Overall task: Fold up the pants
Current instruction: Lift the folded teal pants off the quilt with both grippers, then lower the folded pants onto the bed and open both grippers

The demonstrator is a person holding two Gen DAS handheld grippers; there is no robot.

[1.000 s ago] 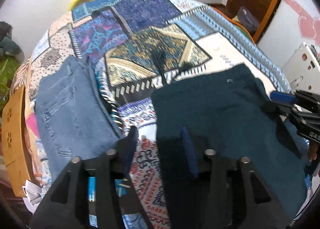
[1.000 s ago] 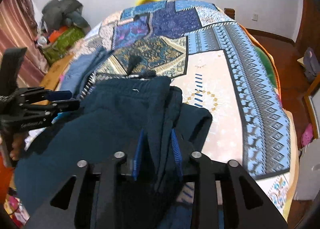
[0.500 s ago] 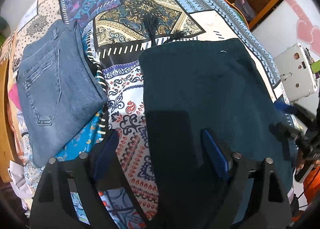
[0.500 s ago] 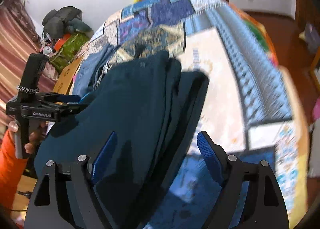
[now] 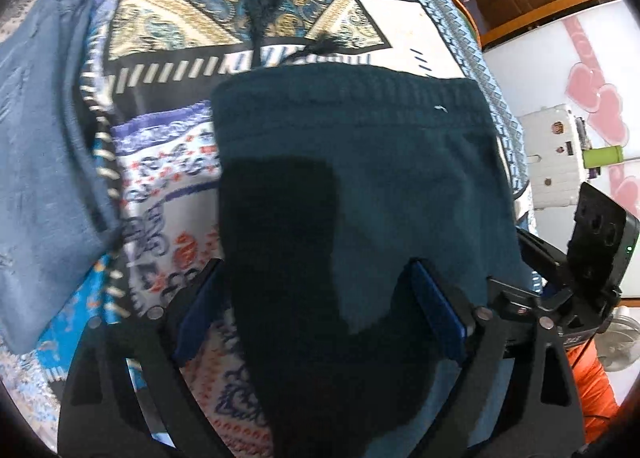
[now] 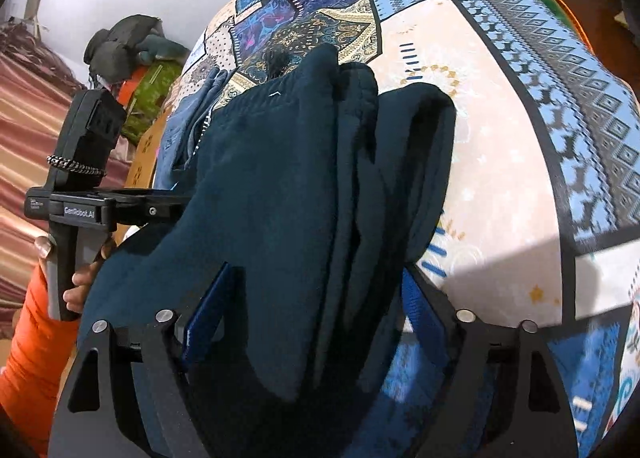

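Observation:
Dark teal pants (image 5: 360, 186) lie folded on the patterned bedspread (image 5: 168, 170), waistband at the far end, drawstring tassels beyond it. In the right wrist view the pants (image 6: 288, 186) show stacked layers along their right side. My left gripper (image 5: 316, 310) is open, its blue pads spread over the near end of the pants, holding nothing. My right gripper (image 6: 316, 310) is open too, its pads astride the pants' near edge. The right gripper's body also shows at the right edge of the left wrist view.
Folded blue jeans (image 5: 40, 162) lie to the left of the teal pants. A white sewing machine (image 5: 556, 154) stands off the bed's right side. A pile of clothes and bags (image 6: 132, 54) sits by the far wall. The bedspread (image 6: 500, 146) stretches right.
Both grippers have opened and let go of the teal pants, which now lie flat. Both have moved in lower and closer over the near end of the pants.

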